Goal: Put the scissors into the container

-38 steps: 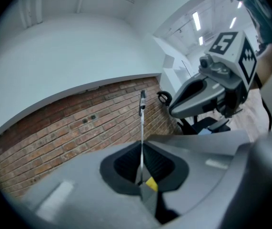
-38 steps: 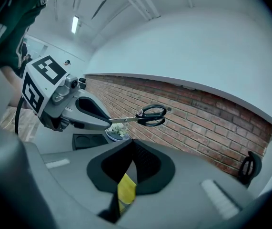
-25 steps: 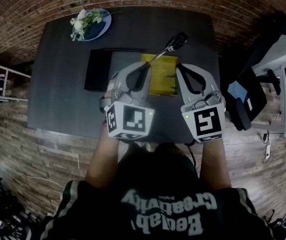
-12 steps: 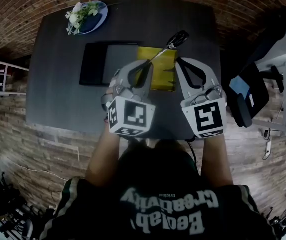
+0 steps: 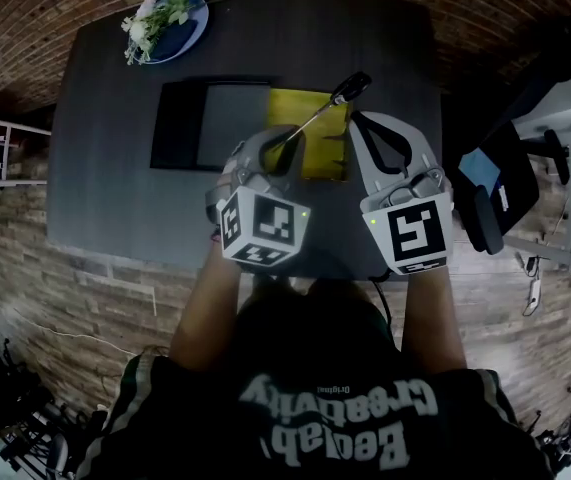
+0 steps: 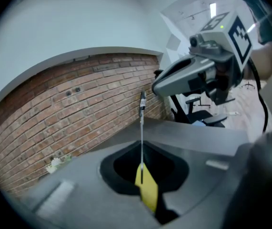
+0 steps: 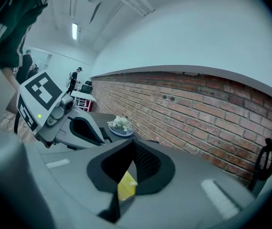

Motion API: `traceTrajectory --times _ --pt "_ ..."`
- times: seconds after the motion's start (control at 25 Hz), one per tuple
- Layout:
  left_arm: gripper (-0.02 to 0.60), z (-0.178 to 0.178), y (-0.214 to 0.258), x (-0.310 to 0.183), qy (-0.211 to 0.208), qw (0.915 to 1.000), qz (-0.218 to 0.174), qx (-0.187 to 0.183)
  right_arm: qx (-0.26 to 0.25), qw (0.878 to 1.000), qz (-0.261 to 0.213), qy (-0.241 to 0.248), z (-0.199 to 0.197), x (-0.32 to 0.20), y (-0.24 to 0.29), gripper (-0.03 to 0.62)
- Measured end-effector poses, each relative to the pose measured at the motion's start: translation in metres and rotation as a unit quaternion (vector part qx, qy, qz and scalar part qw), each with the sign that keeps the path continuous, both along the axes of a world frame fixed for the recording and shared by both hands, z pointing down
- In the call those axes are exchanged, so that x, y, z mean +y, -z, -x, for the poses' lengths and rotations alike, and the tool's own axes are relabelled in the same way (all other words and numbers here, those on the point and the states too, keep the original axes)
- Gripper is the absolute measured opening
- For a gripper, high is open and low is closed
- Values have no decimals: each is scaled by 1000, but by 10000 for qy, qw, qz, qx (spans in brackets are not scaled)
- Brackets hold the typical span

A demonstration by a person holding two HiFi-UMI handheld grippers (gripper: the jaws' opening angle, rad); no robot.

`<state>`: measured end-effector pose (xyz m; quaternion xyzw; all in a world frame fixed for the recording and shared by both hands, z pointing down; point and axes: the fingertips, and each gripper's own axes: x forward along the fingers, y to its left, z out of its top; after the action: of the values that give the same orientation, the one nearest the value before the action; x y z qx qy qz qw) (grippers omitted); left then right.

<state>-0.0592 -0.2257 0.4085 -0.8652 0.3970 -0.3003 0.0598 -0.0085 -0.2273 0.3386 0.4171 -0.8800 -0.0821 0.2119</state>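
Item: scissors (image 5: 317,116). Held off the tabletop in my left gripper (image 5: 283,146). My left jaws are clamped on the thin metal end. The shaft slants up and away to the right, with the black handle at the far, high end. In the head view the shaft crosses over the near part of the container. I cannot tell whether any part of the scissors touches the container.

Item: container (image 5: 310,153). Yellow, rectangular, standing on the tabletop just ahead of both grippers. A patch of its yellow shows through the gap below each pair of jaws in both gripper views.

Item: right gripper (image 5: 357,120). Held just beside the left one, at the container's right edge. Its jaws are together with nothing between them.

Item: flat black tray (image 5: 205,123). It lies on the tabletop just left of the container, their edges close.

Item: blue plate (image 5: 187,30). It sits at the far left corner, well apart from the container, and carries a small bunch of white flowers (image 5: 150,23).

Item: tabletop (image 5: 115,188). Dark and matte, set against a brick wall (image 6: 69,123).

Item: office chair (image 5: 500,203). Black, standing on the wooden floor to the right of the tabletop.
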Motion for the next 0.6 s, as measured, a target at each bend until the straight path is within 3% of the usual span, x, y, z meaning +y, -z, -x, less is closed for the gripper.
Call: traceTrajectory --times 0.6 --pt "14 -8 -59 -13 168 9973 717 -22 -73 9996 250 66 -11 -20 -26 6"
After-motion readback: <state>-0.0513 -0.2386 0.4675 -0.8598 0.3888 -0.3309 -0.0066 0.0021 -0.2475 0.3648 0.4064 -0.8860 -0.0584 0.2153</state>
